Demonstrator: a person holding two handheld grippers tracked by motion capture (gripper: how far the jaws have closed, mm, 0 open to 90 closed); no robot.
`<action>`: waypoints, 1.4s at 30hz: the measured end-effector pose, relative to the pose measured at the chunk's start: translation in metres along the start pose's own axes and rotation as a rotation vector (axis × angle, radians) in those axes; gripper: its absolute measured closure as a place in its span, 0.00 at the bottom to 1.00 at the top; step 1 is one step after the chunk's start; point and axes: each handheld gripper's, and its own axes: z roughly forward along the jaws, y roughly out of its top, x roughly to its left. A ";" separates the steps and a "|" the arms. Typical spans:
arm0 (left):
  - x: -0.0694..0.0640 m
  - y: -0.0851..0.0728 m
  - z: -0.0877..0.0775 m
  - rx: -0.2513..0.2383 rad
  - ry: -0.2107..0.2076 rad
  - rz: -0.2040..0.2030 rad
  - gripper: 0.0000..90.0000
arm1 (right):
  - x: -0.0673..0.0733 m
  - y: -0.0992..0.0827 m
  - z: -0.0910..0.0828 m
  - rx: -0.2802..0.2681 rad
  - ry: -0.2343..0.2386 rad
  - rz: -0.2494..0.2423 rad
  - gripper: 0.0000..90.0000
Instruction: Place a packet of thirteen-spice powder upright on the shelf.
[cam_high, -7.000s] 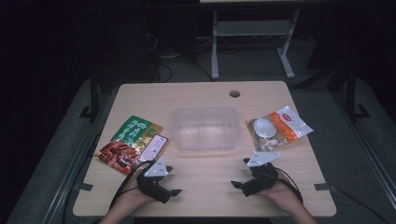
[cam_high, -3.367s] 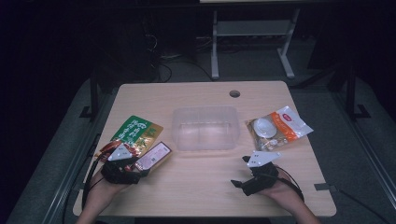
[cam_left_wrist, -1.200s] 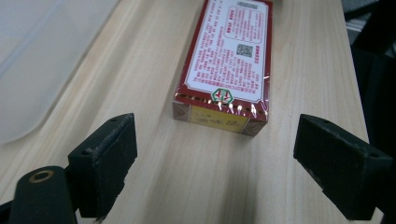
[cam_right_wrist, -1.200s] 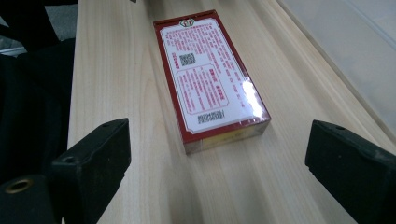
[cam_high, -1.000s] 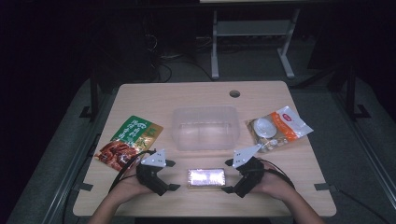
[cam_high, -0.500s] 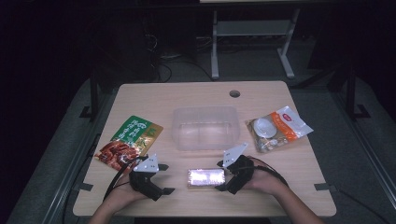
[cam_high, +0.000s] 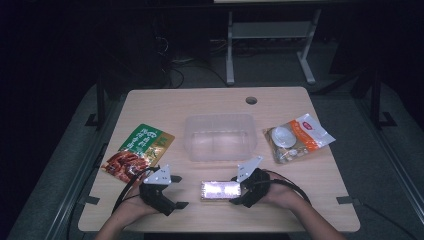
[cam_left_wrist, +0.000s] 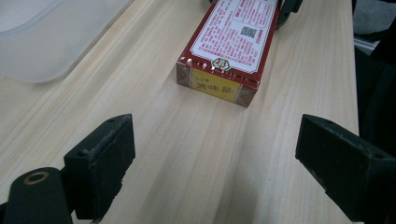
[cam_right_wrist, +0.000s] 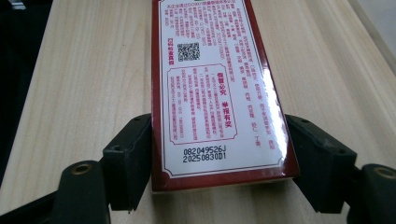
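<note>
Dark floor and a metal stand frame surround a pale wooden desk (cam_high: 320, 195), lit from above. On it, near the person's edge and just in front of the clear tub (cam_high: 220, 137), lies the box (cam_high: 220, 190): a flat red carton, printed face up, with a white label, a QR code and a date stamp (the small print is too fine to read).

At the box's right end sits the right gripper (cam_high: 239, 190). Its fingers (cam_right_wrist: 128, 158) flank the box's end, one along each long side; they have just been closing with the box between them. The left finger looks to be against the box's edge, the other sits just beside it, and I cannot tell whether the pads press yet. The box lies flat on the desk.

Off the box's left end, a short way clear of it, is the left gripper (cam_high: 172, 192). Its fingers (cam_left_wrist: 100, 163) stand wide apart with bare wood between them, pointing at the box's yellow end flap.

Left of the tub, a green and red pouch (cam_high: 139, 152) lies flat, its near corner close to the left gripper. Right of the tub lies an orange and white packet (cam_high: 297, 137), well apart from the box. Beyond the tub, a round hole (cam_high: 251, 100) shows in the desk.
</note>
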 end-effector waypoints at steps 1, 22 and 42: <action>0.000 0.000 0.001 0.001 0.001 -0.002 0.13 | 0.001 0.000 0.000 -0.001 -0.009 -0.001 0.32; 0.002 0.003 -0.004 -0.046 -0.020 0.037 0.14 | 0.006 0.000 -0.026 -0.081 -0.015 0.036 0.36; 0.012 0.056 -0.007 -0.191 -0.138 0.137 0.12 | 0.014 0.012 -0.062 -0.291 0.019 0.037 0.36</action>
